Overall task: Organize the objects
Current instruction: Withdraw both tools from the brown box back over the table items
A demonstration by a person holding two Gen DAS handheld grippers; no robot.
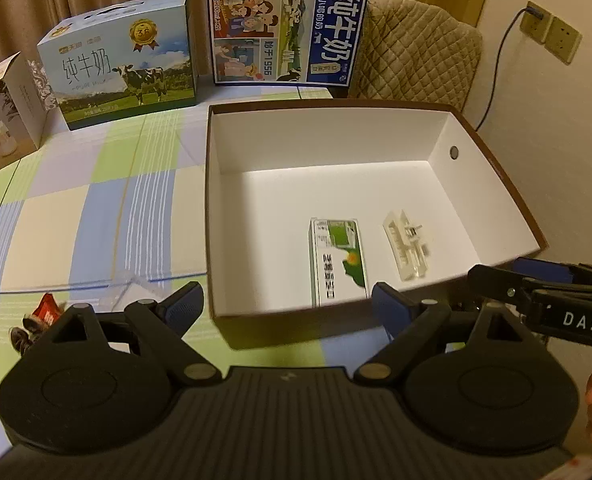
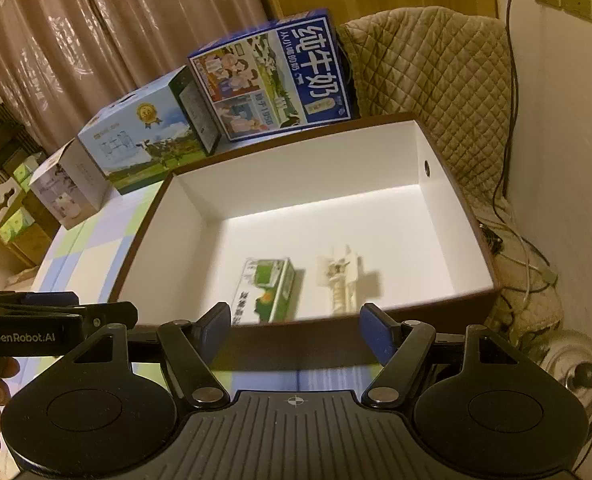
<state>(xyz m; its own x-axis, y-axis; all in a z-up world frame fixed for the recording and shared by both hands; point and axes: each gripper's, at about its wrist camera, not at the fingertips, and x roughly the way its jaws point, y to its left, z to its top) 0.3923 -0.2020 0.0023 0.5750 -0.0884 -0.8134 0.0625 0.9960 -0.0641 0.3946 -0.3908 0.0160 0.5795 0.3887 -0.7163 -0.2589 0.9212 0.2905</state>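
An open brown box with a white inside [image 1: 492, 160] [image 2: 199, 204] stands on the checked tablecloth. In it lie a small green and white milk carton [image 1: 338, 266] [image 2: 269, 290] and a clear plastic packet [image 1: 406, 244] [image 2: 342, 278], side by side near the front wall. My left gripper [image 1: 285, 306] is open and empty, just in front of the box's near wall. My right gripper [image 2: 296, 334] is open and empty, also at the near wall, to the right of the left one. A red snack wrapper [image 1: 47, 308] lies on the table at the left.
Two large milk cartons [image 1: 123, 60] [image 1: 287, 32] and a white box [image 1: 7, 112] stand along the table's far edge. A quilted chair [image 1: 412, 52] is behind the box. Cables [image 2: 512, 240] hang by the wall at the right.
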